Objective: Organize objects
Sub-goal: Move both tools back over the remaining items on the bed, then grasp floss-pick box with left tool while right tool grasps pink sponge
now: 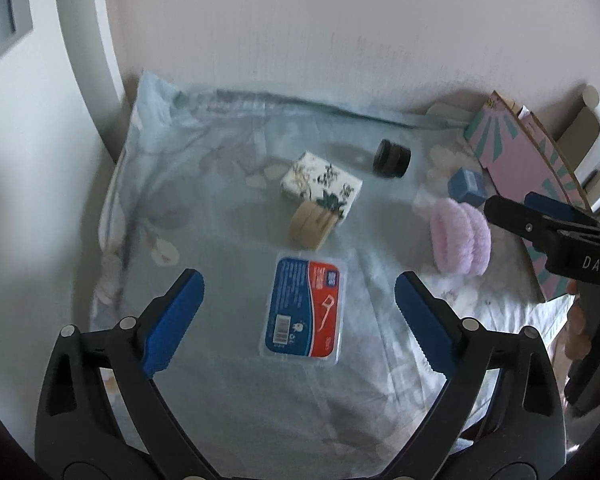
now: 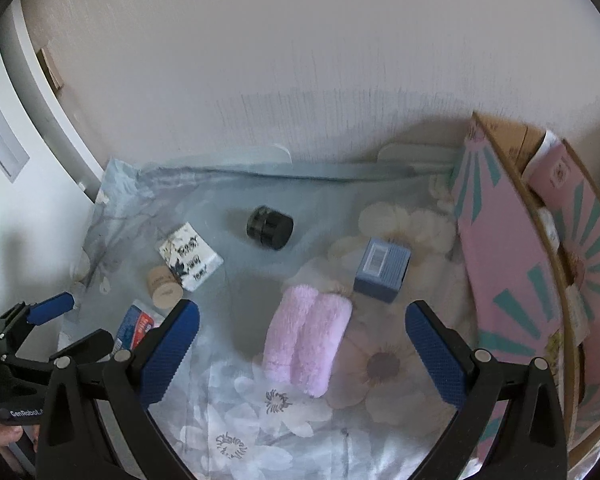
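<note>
A red and blue pack of floss picks (image 1: 304,308) lies flat on the floral sheet, between the wide-apart fingers of my left gripper (image 1: 299,278), which hangs open above it without touching. In the right wrist view my right gripper (image 2: 302,308) is open too, its fingers either side of a pink fluffy roll (image 2: 306,340) and clear of it. Farther back lie a floral tissue pack (image 1: 320,180), a beige roll (image 1: 310,226), a black jar (image 1: 392,158) on its side and a small blue box (image 2: 382,268).
A pink and teal cardboard box (image 2: 508,260) holding several items stands at the right edge. A pale wall (image 2: 300,80) closes the back, with a white door frame (image 1: 84,60) at left. The floral sheet (image 1: 228,392) covers the surface. A person's hand (image 1: 580,320) holds the right gripper.
</note>
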`<state>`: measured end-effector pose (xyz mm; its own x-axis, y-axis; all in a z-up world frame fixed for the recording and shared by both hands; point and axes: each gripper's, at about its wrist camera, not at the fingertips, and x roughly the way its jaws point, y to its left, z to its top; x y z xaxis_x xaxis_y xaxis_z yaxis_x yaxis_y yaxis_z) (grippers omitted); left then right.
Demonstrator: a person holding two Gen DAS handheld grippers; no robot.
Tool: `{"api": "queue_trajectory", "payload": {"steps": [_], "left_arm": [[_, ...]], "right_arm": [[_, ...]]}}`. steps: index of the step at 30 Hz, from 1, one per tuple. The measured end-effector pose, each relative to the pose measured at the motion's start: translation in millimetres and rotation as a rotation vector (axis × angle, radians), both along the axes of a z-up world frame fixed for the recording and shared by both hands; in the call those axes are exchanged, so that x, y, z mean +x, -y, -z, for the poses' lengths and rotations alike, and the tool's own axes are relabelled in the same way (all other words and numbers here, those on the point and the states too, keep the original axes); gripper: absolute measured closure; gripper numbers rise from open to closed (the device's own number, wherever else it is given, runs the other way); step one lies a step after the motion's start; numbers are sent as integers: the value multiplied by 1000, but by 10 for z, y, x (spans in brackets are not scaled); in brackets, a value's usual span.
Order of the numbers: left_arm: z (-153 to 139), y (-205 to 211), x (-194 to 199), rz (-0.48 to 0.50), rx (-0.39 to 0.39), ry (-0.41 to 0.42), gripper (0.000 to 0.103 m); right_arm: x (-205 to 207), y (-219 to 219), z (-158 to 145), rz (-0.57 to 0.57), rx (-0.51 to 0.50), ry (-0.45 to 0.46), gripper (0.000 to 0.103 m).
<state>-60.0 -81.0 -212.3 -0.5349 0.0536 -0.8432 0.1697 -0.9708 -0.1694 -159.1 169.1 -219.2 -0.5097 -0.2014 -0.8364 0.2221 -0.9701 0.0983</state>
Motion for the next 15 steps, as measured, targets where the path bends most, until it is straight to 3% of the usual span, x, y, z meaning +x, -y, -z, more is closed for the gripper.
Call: {"api": "queue_trajectory", "payload": {"steps": [15], "left_arm": [[316, -60, 12, 22, -13, -18, 7]], "right_arm": [[59, 12, 341, 45, 2, -2, 0]]}}
